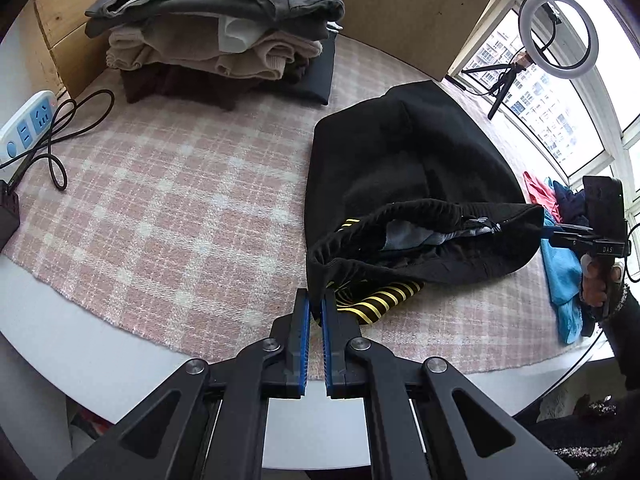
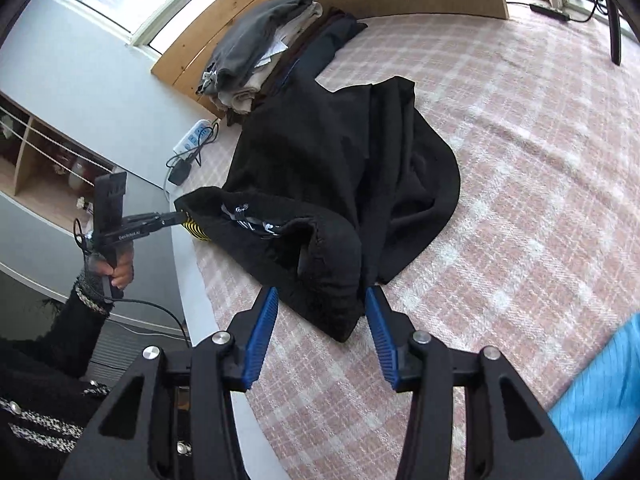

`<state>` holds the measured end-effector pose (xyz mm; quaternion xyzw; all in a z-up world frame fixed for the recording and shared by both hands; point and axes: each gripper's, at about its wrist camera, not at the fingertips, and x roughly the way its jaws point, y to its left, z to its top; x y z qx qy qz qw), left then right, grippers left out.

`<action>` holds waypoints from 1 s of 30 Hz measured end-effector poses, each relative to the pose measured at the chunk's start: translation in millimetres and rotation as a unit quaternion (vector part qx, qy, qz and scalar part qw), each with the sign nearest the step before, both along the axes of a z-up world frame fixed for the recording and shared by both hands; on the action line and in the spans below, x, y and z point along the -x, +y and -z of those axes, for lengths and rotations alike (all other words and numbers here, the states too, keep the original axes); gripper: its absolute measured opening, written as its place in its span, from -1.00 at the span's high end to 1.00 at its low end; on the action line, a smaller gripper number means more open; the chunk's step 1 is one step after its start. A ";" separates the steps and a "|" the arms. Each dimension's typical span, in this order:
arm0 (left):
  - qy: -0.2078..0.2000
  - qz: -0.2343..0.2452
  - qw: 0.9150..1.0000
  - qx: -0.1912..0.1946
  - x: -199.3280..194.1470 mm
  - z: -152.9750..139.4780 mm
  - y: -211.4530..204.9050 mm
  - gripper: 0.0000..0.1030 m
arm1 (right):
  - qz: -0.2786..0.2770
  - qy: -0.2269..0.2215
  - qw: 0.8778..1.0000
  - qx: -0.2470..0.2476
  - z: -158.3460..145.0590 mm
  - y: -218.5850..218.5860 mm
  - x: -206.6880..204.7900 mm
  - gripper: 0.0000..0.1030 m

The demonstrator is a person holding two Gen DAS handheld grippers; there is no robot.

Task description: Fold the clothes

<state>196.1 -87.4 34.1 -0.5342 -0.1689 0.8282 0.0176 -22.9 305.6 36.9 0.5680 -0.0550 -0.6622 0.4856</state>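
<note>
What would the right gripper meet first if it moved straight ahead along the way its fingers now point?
Most likely the black garment. The right gripper is open, and the rolled near end of the garment already lies between its two fingers on the pink checked blanket. Depth is unclear, but nothing else sits in that line.

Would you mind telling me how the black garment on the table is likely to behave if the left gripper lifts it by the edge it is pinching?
The black garment will probably sag: it already lies in soft folds. Its thick, fuzzy fabric suggests some weight, so the left gripper, shut on one waistband corner, may drag it across the plaid cloth.
</note>
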 end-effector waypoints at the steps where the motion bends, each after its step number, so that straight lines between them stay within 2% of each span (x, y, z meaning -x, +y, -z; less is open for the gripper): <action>1: -0.002 -0.001 1.000 0.000 0.2 1.2 -0.4 0.91 | -0.001 -0.003 1.000 0.005 2.2 -3.9 1.3 0.16; 2: -0.003 -0.003 1.000 0.001 0.5 2.4 -0.9 0.91 | -0.003 -0.003 1.000 0.007 3.9 -7.8 2.1 0.46; 3: -0.004 -0.004 1.000 0.001 0.2 3.1 -1.4 0.91 | -0.003 0.013 1.000 -0.012 1.6 -11.3 -0.4 0.61; 4: -0.005 -0.006 1.000 0.000 -0.2 3.7 -2.0 0.91 | -0.004 0.030 0.999 -0.030 -0.8 -14.8 -2.9 0.62; 6: -0.001 -0.007 1.000 -0.004 -3.8 2.9 -2.4 0.91 | -0.002 0.079 0.994 -0.071 -5.8 -21.7 -9.5 0.86; 9: 0.008 -0.004 1.000 -0.013 -11.6 1.8 0.7 0.91 | 0.003 0.173 0.975 -0.137 -13.9 -32.0 -21.5 0.90; 12: 0.012 0.011 0.999 -0.035 -15.5 6.3 14.8 0.88 | 0.007 0.264 0.943 -0.201 -21.9 -42.2 -33.4 0.93; 13: 0.011 0.015 1.000 -0.020 -16.2 7.0 21.6 0.88 | 0.009 0.294 0.930 -0.221 -24.6 -45.6 -37.4 0.93; 17: 0.028 0.014 0.999 -0.017 -30.3 -2.3 35.1 0.82 | 0.015 0.404 0.865 -0.297 -35.2 -58.7 -52.7 0.93; 18: 0.033 0.013 0.999 -0.018 -34.0 -4.8 38.3 0.76 | 0.015 0.398 0.869 -0.292 -36.5 -57.3 -51.4 0.93; 20: 0.042 0.011 0.999 -0.009 -43.7 -10.3 43.5 0.60 | 0.017 0.371 0.886 -0.277 -38.9 -51.4 -46.3 0.93; 22: 0.049 0.011 0.999 0.007 -50.5 -13.9 49.4 0.54 | 0.023 0.336 0.903 -0.265 -37.7 -46.8 -38.4 0.93; 27: 0.046 0.030 0.996 0.066 -38.1 -5.1 63.0 0.53 | 0.026 0.305 0.918 -0.253 -35.4 -47.6 -32.9 0.93; 28: 0.045 0.035 0.995 0.077 -34.1 -2.4 64.8 0.58 | 0.028 0.293 0.923 -0.246 -37.0 -46.6 -31.4 0.93; 29: 0.044 0.040 0.994 0.088 -30.0 0.3 66.7 0.88 | 0.032 0.284 0.928 -0.240 -40.1 -45.1 -29.5 0.93; 30: 0.054 0.043 0.994 0.090 -27.1 -10.6 65.6 0.88 | 0.037 0.273 0.933 -0.232 -45.1 -42.9 -27.0 0.93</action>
